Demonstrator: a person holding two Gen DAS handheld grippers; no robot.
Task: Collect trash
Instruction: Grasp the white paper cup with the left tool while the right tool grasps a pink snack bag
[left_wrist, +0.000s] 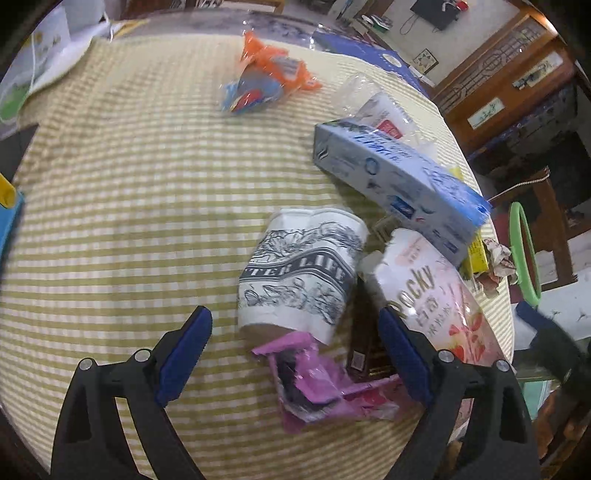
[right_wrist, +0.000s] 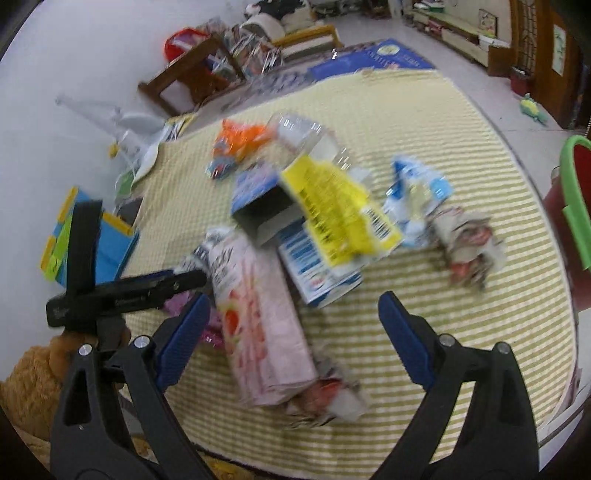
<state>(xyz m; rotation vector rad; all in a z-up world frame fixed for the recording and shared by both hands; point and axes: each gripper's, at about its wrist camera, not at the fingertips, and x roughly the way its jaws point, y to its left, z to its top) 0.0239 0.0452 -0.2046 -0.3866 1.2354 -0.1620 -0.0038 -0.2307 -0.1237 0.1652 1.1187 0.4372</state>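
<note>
Nothing appears collected yet: every piece of trash in view lies on the desk (left_wrist: 110, 229) with its green-checked cloth, and none sits between any fingers. In the left wrist view, going left to right, an orange snack wrapper (left_wrist: 275, 70) lies at upper centre, a flattened paper cup (left_wrist: 301, 273) at centre with a pink wrapper (left_wrist: 314, 380) just below it, a pink Pocky box (left_wrist: 439, 295) to its right, and a blue toothpaste box (left_wrist: 399, 181) above that. The left hand-held gripper (left_wrist: 295, 354) is spread wide, its jaws standing either side of the pink wrapper and cup base; whether a pad touches the Pocky box I cannot tell. In the blurred right wrist view the Pocky box lies lower centre, a yellow packet (right_wrist: 332, 206) above it, and crumpled paper (right_wrist: 469, 251) at right. The right hand-held gripper (right_wrist: 291, 339) is equally wide and holds nothing. A green bin rim (right_wrist: 576, 206) shows at the right edge, probably the destination. By my judgement, the whole job remains.
</note>
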